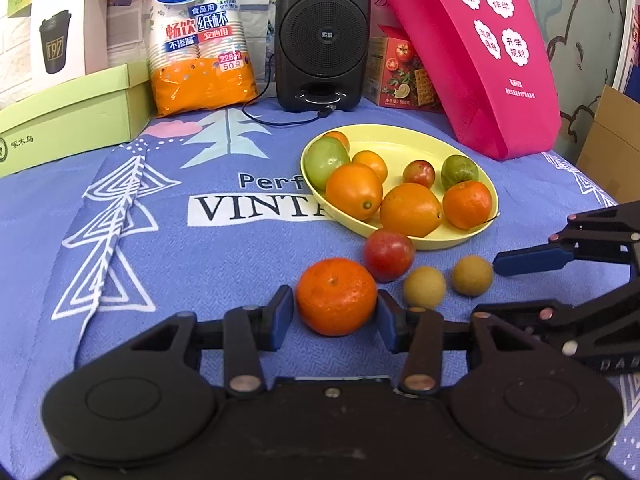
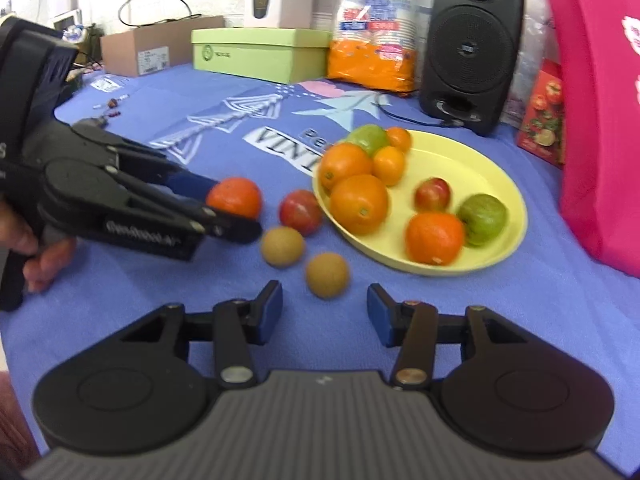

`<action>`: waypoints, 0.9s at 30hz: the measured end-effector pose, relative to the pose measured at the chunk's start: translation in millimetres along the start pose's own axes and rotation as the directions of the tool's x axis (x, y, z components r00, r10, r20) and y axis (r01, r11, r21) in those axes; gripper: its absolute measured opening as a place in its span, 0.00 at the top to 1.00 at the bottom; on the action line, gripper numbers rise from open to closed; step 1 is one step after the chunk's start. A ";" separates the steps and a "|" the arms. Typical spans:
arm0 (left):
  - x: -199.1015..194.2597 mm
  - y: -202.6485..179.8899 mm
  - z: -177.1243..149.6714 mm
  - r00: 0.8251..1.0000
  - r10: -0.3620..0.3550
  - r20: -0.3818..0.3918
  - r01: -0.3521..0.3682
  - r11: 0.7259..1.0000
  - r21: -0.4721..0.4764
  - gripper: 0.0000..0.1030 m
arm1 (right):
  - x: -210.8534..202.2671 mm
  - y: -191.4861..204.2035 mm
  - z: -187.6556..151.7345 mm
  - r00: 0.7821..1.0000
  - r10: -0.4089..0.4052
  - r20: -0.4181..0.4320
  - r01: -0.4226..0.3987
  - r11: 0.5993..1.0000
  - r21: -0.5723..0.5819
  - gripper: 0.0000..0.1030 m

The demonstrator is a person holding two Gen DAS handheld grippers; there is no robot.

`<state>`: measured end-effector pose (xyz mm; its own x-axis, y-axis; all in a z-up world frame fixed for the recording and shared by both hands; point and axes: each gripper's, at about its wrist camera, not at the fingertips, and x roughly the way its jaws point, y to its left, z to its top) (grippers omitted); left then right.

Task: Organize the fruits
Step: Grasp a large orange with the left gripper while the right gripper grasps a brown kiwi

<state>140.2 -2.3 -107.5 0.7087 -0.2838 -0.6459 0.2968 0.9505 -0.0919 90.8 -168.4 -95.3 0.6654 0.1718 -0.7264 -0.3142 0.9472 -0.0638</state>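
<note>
A yellow plate on the blue cloth holds several oranges, green fruits and a small red one. On the cloth in front of it lie a mandarin, a red fruit and two brown round fruits. My left gripper is open with its pads on either side of the mandarin, close to touching. My right gripper is open and empty, just short of the nearer brown fruit. The plate, mandarin and left gripper also show in the right wrist view.
A black speaker with its cable, an orange pack of paper cups, a green box, a pink bag and a cracker box stand behind the plate. A cardboard box stands at the far left.
</note>
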 end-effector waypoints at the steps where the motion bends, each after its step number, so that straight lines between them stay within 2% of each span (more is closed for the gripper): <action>1: 0.9 -0.7 0.2 1.000 0.001 0.001 -0.001 1.000 0.004 0.56 | -0.5 -3.2 -1.0 1.000 0.000 0.002 0.000 1.000 0.015 0.55; 6: 3.3 -1.8 2.3 1.000 0.003 -0.001 -0.003 1.000 0.003 0.56 | 12.5 -1.9 6.9 1.000 -0.017 0.008 0.016 1.000 0.018 0.55; 8: 3.3 -1.9 2.2 1.000 0.003 -0.001 -0.003 1.000 0.005 0.56 | 17.9 0.7 9.7 1.000 -0.013 0.016 0.012 1.000 0.014 0.63; 10: 2.9 -1.9 2.3 1.000 0.001 0.000 -0.001 1.000 0.007 0.58 | 20.6 2.1 10.7 1.000 0.010 0.019 -0.010 1.000 0.012 0.75; 11: 2.9 -2.2 2.2 1.000 0.001 0.001 -0.001 1.000 0.009 0.58 | 20.1 2.6 10.4 1.000 0.016 0.020 -0.016 1.000 0.011 0.76; 14: 2.0 -2.5 2.0 1.000 -0.005 0.002 0.005 1.000 0.006 0.61 | 17.1 3.4 8.8 1.000 0.016 0.022 -0.017 1.000 0.015 0.76; 27: -19.5 -4.6 -7.5 1.000 -0.015 0.001 0.015 1.000 -0.011 0.62 | 1.1 4.4 -1.5 0.999 0.016 0.031 -0.017 0.999 0.043 0.76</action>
<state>120.2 -0.2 -100.2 0.7047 -0.2977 -0.6440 0.3003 0.9475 -0.1095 89.1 -164.4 -97.4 0.6808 0.1951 -0.7060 -0.2964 0.9548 -0.0220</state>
